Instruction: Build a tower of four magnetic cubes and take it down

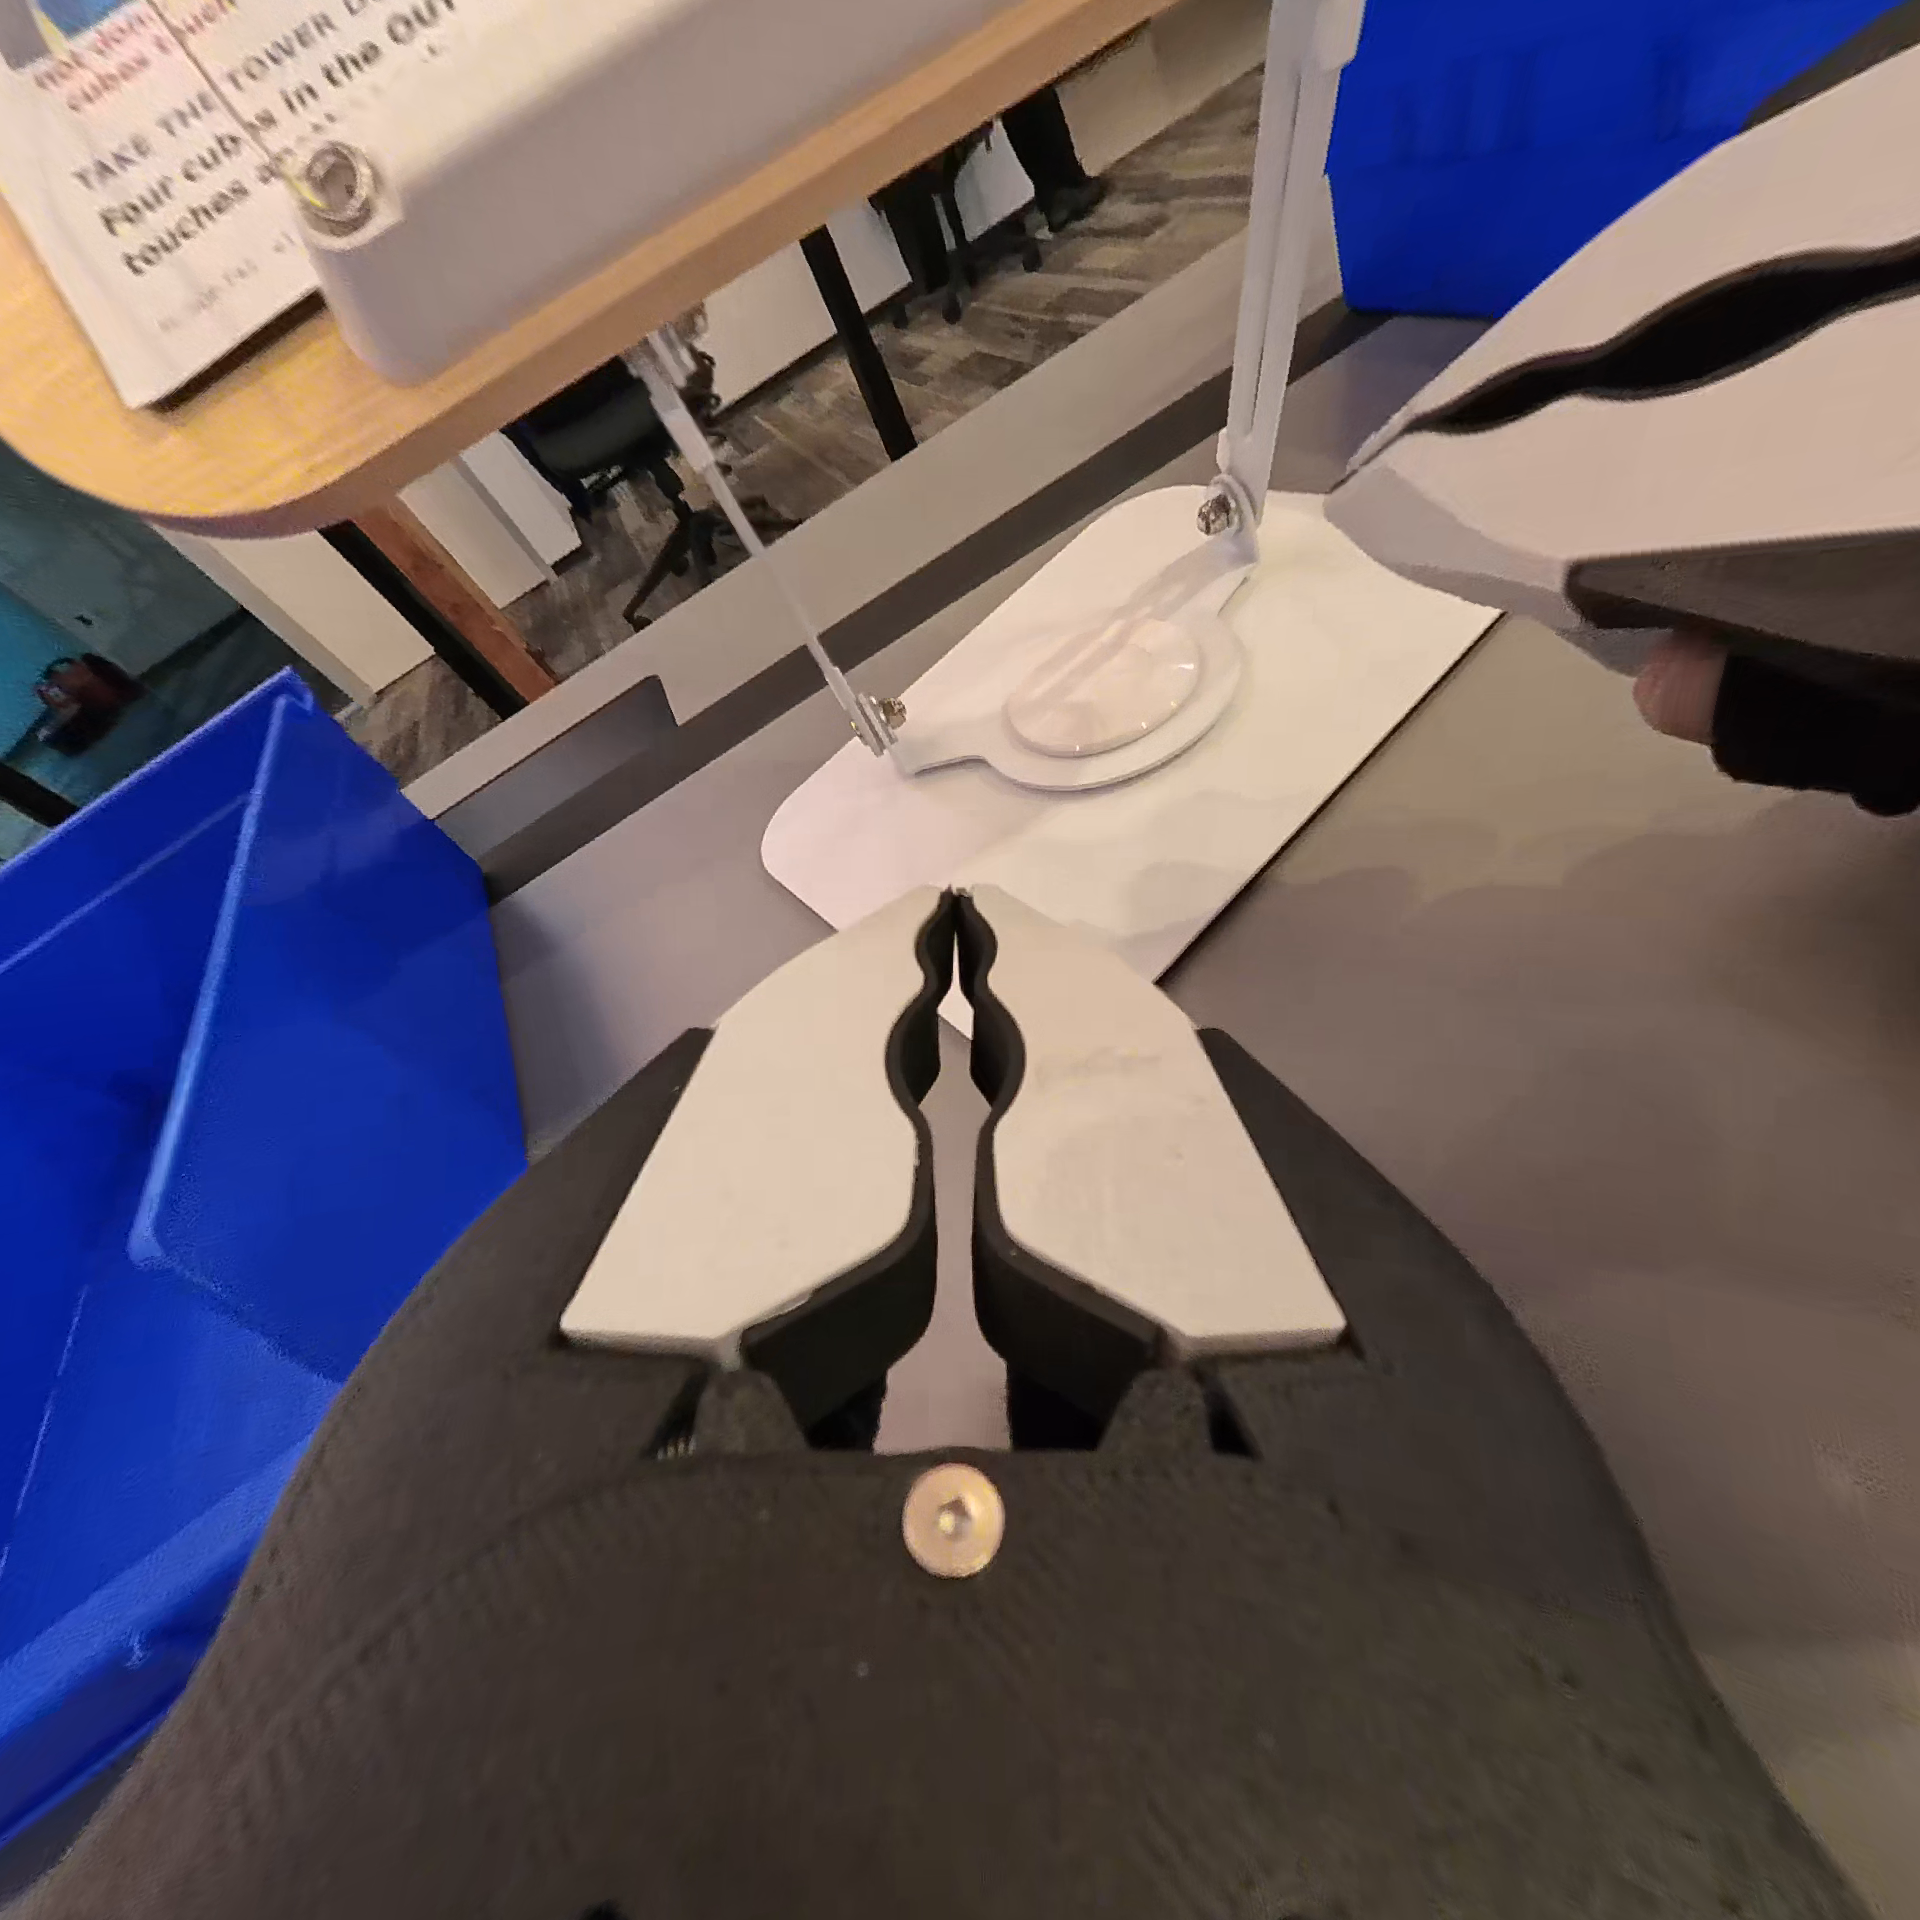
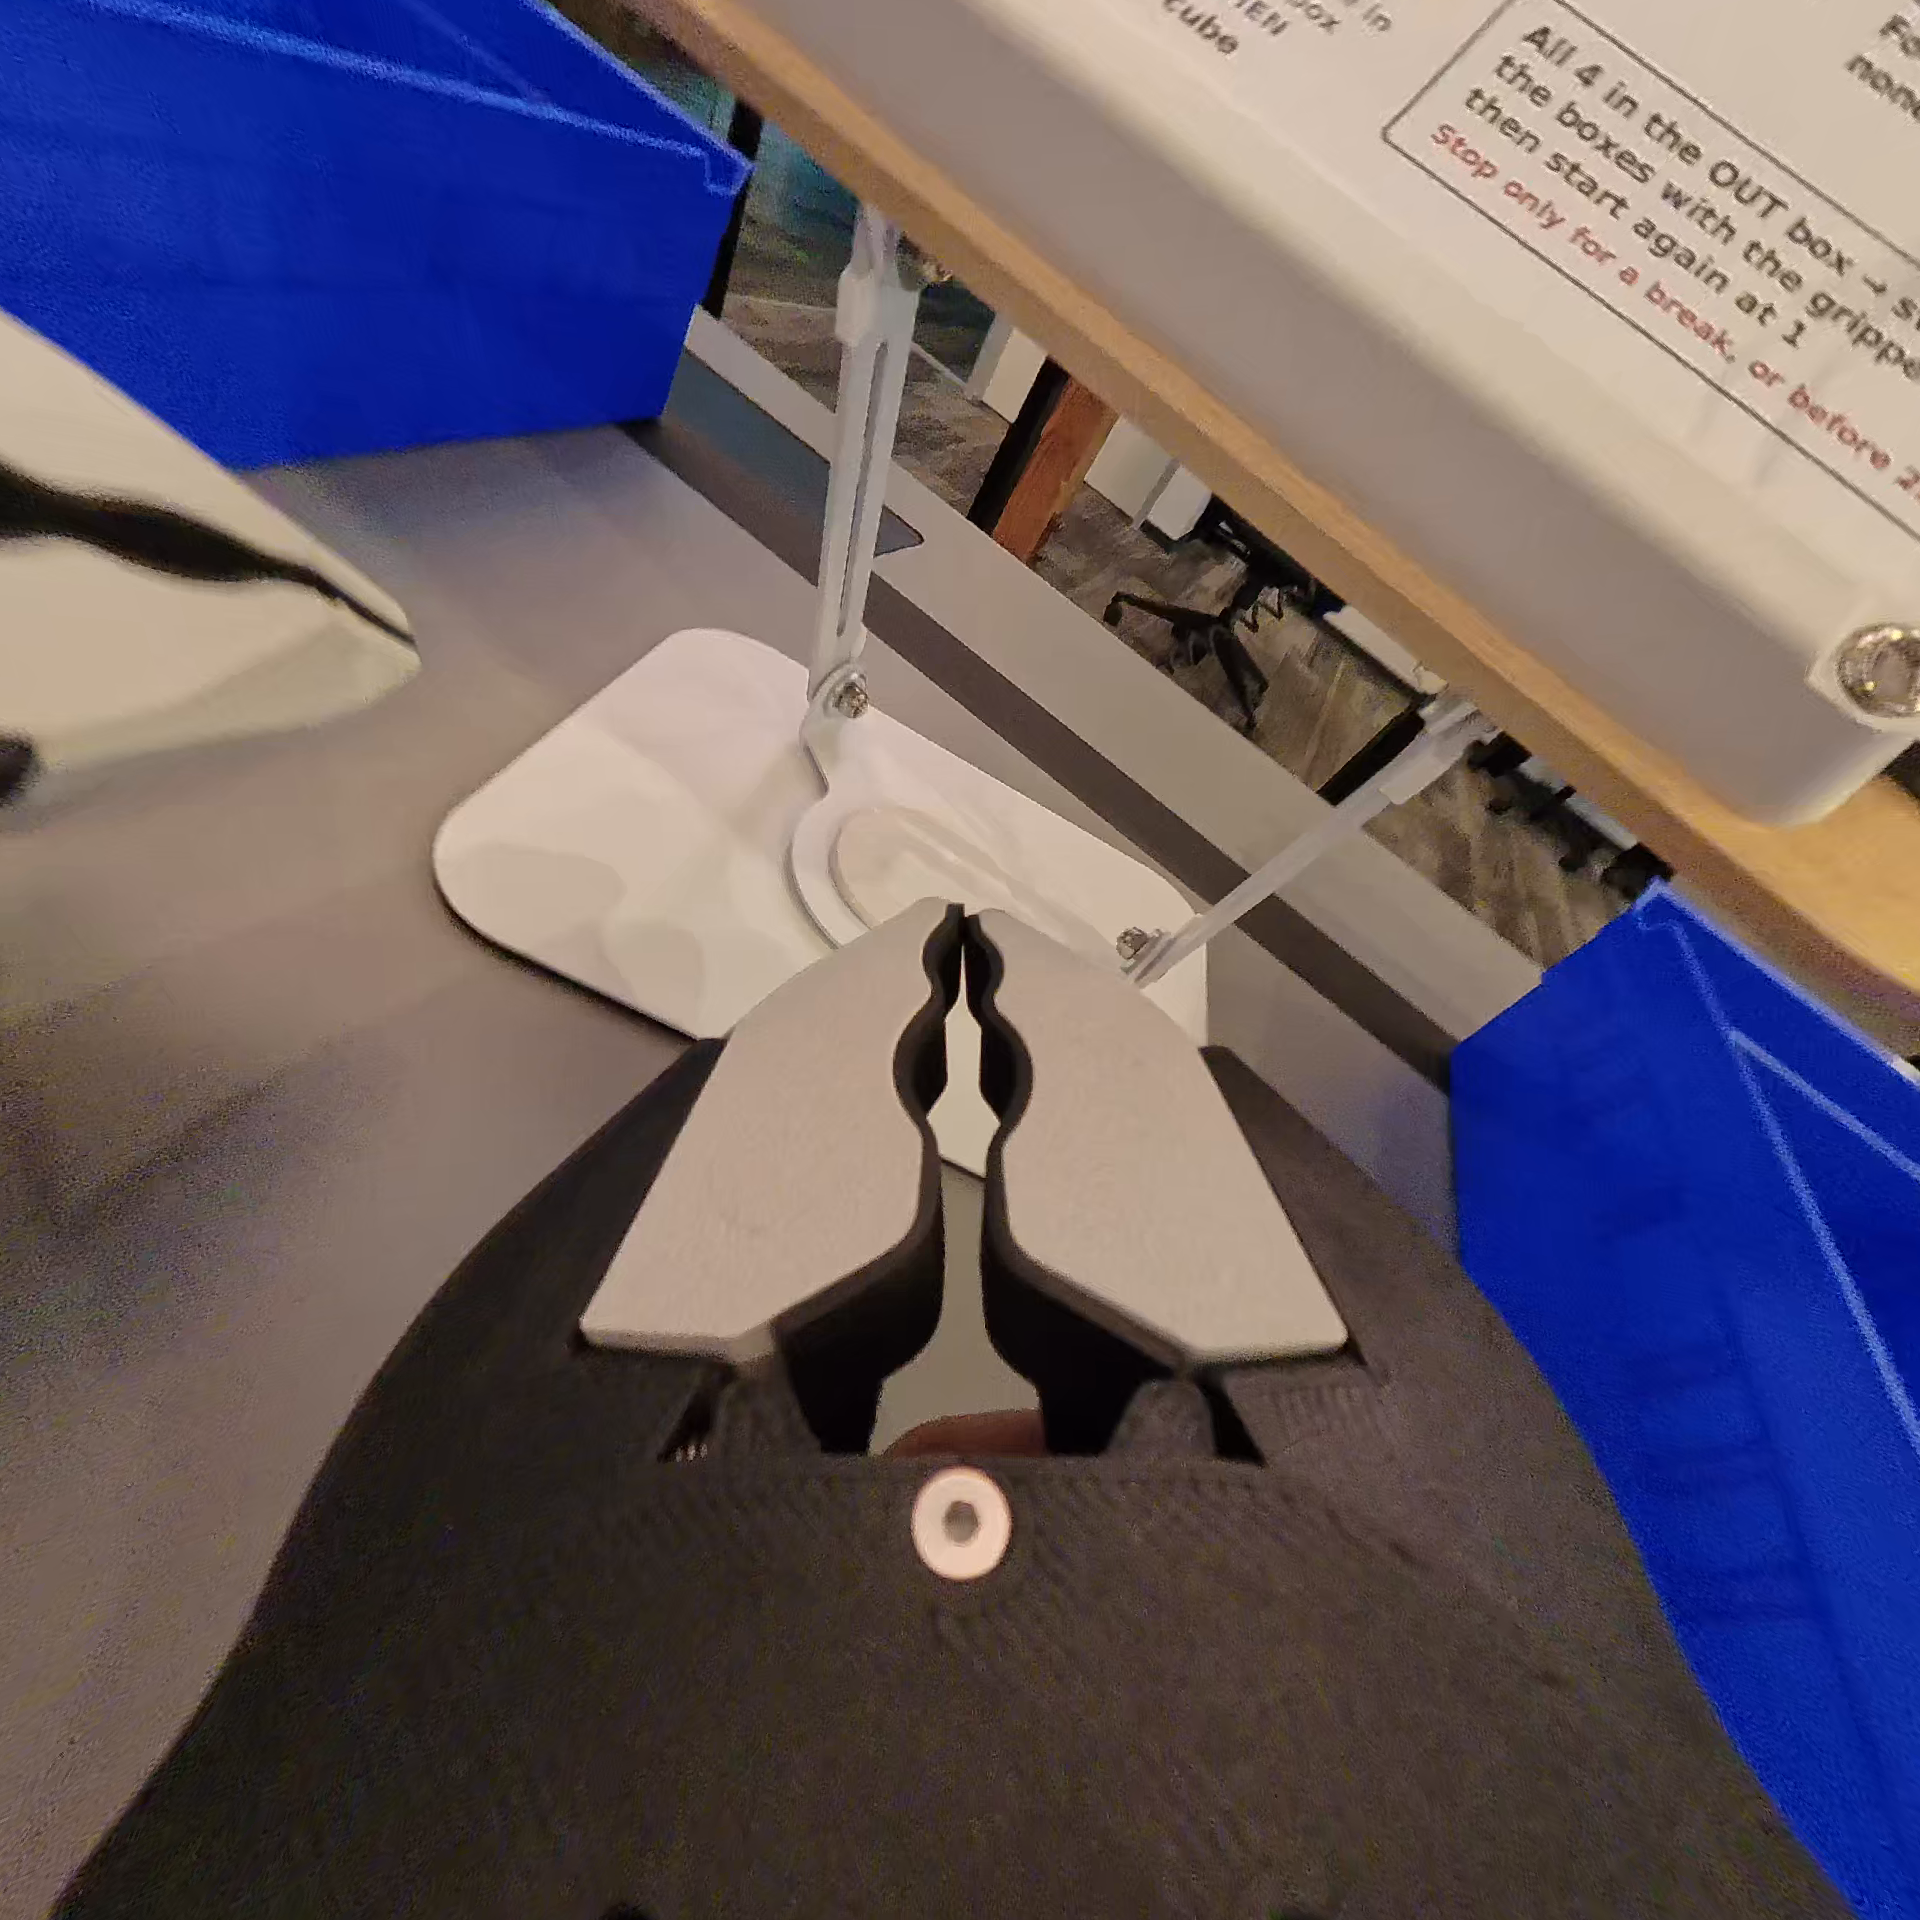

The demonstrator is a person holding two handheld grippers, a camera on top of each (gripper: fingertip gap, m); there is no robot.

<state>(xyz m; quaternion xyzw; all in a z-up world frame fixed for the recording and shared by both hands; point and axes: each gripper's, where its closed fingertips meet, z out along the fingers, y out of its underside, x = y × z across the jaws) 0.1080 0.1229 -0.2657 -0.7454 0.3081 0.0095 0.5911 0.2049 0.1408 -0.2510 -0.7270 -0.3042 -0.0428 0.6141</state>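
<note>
No magnetic cube shows in either view. My left gripper (image 1: pixel 956 896) is shut and empty, held above the grey table (image 1: pixel 1507 1039) with its tips over the near edge of a white stand base (image 1: pixel 1299 748). My right gripper (image 2: pixel 961 914) is shut and empty, its tips over the same white base (image 2: pixel 623 810). The right gripper also shows at the upper right of the left wrist view (image 1: pixel 1621 416), shut, with a gloved hand (image 1: pixel 1766 717) under it. The left gripper shows blurred at the left edge of the right wrist view (image 2: pixel 156 582).
A blue bin (image 1: pixel 208 1091) stands to the left in the left wrist view and another (image 1: pixel 1558 135) at the back right. In the right wrist view blue bins stand at the upper left (image 2: pixel 364 239) and at the right (image 2: pixel 1714 1247). A stand-held instruction sheet (image 2: pixel 1558 260) hangs overhead. Spacing between my two grippers at the tips: around 10 cm.
</note>
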